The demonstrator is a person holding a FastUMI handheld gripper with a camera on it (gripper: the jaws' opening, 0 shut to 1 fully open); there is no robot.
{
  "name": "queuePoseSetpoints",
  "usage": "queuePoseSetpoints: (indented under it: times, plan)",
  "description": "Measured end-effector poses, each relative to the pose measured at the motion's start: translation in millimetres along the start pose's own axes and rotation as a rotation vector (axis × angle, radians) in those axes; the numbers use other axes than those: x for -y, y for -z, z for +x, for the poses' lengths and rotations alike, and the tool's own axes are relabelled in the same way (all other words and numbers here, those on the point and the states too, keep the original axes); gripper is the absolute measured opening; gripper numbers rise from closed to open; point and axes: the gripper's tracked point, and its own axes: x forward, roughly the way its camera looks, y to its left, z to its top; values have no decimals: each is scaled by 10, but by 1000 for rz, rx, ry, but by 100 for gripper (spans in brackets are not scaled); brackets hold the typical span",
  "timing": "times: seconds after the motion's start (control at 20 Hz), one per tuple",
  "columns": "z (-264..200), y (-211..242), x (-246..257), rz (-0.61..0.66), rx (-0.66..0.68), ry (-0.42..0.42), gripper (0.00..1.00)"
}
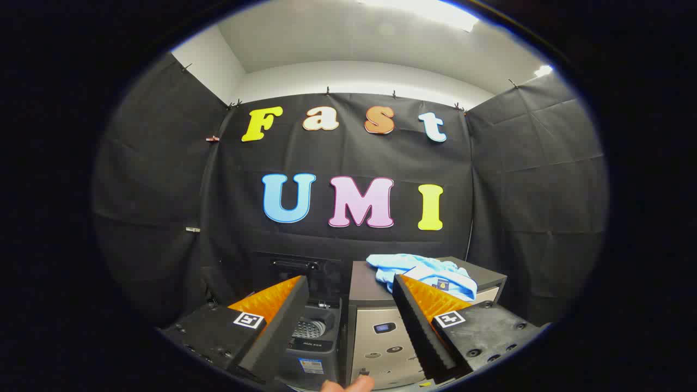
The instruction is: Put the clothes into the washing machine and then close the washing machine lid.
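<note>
We hover with our gripper jaws apart, the crumpled light-blue garment at centre-right atop a grey cabinet, the open black washing machine lower centre.

gripper view riding on the gripper, looking forward along its spread fingers | facing the washing machine from slightly above (near, lid raised) | the machine sitting low, booth wall rising behind it
</note>
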Motion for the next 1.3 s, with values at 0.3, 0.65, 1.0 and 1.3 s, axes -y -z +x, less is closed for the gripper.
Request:
queuePoseSetpoints:
  times: [0.3,0.65,1.0,1.3]
  plan:
    - [-20,-17,26,6,1,13,97]
    - [-58,-28,16,4,2,15,97]
    - [-63,-43,66,-7,4,28,98]
    - [134,-162,412,-33,-2,90,97]
